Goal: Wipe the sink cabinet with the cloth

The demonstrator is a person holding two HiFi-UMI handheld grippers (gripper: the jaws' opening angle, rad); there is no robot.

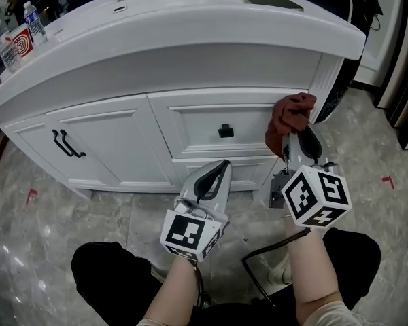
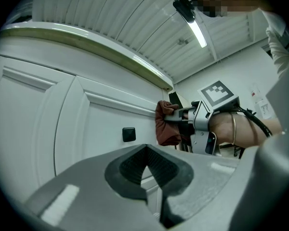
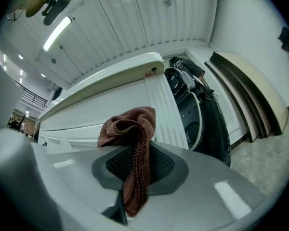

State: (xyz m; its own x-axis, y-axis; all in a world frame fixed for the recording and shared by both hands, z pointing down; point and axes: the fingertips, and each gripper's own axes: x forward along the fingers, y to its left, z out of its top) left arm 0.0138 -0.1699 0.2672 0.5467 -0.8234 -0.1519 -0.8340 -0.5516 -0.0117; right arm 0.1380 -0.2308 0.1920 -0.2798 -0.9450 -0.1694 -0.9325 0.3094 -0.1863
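A white sink cabinet (image 1: pixel 190 124) fills the head view, with a drawer and its black knob (image 1: pixel 225 131) at the middle. My right gripper (image 1: pixel 304 136) is shut on a dark red cloth (image 1: pixel 290 119), which is bunched against the drawer's upper right corner. In the right gripper view the cloth (image 3: pixel 133 143) hangs out between the closed jaws. My left gripper (image 1: pixel 215 172) is shut and holds nothing, low in front of the drawer below the knob. From the left gripper view the cloth (image 2: pixel 166 124) and the right gripper (image 2: pixel 176 118) show to the right.
A cabinet door with a black bar handle (image 1: pixel 66 145) is at the left. The countertop (image 1: pixel 190 19) carries bottles (image 1: pixel 34 22) at the far left and two flat dark items (image 1: pixel 272 1) at the back right. A dark chair (image 1: pixel 340 94) stands past the cabinet's right end.
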